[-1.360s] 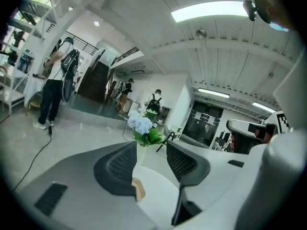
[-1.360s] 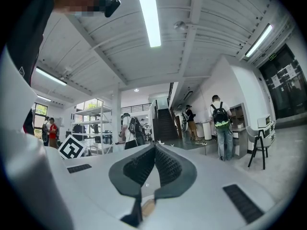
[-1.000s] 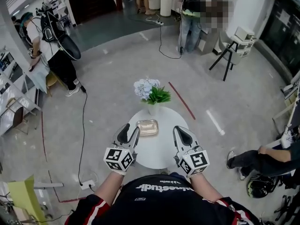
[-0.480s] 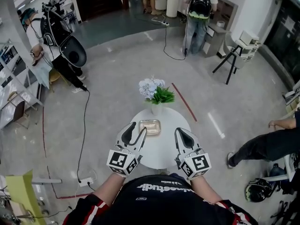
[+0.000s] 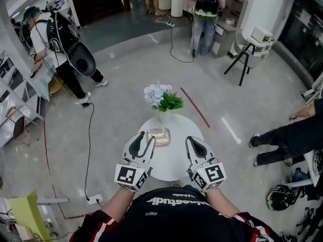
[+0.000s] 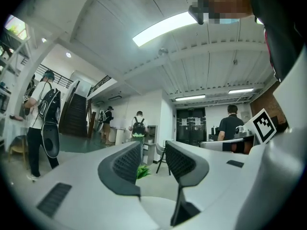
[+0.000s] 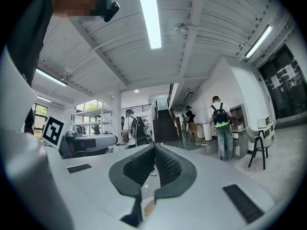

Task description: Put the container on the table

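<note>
In the head view the shallow rectangular gold-coloured metal container [image 5: 159,136] already sits flat on the far half of the small round white table [image 5: 171,164], just in front of a white vase of pale flowers and green leaves [image 5: 163,101] at the table's far edge; nothing touches it, so the placing looks finished. The left gripper [image 5: 147,136] hangs over the table's near left part, just beside the container's left end but clear of it, as if backed off after a release. The right gripper [image 5: 193,141] hovers over the near right part, apart from the container, probably because it has no share in this placing. In the left gripper view the left gripper [image 6: 152,150] points level over the table top, its dark ribbed pads spread with a plain gap; its jaws have just been closing a little, with nothing between them, only a tuft of the green leaves [image 6: 142,171] showing far beyond. The container is below this camera's sight. In the right gripper view the right gripper [image 7: 154,148] also points level, its two pads pressed together at the tips and pinching nothing, a resting pose that suits an idle hand.
</note>
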`<move>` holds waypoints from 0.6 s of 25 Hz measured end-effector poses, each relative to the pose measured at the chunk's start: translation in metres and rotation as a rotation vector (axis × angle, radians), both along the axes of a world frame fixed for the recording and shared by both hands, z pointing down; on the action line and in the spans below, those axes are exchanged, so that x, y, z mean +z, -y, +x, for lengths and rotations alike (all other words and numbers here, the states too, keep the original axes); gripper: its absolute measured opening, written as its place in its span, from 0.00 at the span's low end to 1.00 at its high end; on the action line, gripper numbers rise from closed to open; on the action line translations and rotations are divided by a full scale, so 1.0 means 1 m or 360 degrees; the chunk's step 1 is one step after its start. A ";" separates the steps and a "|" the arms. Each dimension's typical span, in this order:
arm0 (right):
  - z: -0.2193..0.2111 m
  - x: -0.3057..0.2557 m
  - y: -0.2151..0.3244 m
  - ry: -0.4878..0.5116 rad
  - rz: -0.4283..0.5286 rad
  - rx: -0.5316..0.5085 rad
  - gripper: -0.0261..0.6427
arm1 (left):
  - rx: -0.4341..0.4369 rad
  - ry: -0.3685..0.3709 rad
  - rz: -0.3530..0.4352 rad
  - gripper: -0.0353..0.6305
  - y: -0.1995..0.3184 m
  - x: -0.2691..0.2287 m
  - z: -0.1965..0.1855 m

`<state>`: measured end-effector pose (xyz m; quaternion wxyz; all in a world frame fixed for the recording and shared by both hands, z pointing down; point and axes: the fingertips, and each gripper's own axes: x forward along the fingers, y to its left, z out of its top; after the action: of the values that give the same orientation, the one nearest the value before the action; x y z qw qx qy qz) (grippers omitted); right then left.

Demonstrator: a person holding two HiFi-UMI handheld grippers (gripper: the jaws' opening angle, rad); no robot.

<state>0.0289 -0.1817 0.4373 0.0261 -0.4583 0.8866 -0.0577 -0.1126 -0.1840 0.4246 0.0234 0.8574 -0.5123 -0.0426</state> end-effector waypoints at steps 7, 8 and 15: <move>-0.001 -0.001 0.000 0.0004 0.0002 -0.0004 0.06 | 0.0011 0.0031 0.0027 0.25 -0.001 -0.002 0.005; -0.002 0.000 -0.001 0.0004 -0.0001 -0.0007 0.06 | 0.0011 0.0039 0.0029 0.24 -0.002 -0.001 0.005; -0.011 -0.002 -0.002 -0.0001 0.0012 -0.0027 0.06 | 0.0028 0.0069 0.0039 0.16 -0.005 0.000 0.007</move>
<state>0.0182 -0.1795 0.4356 0.0271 -0.4506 0.8907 -0.0544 -0.1060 -0.1792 0.4244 0.0023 0.8629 -0.5045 -0.0301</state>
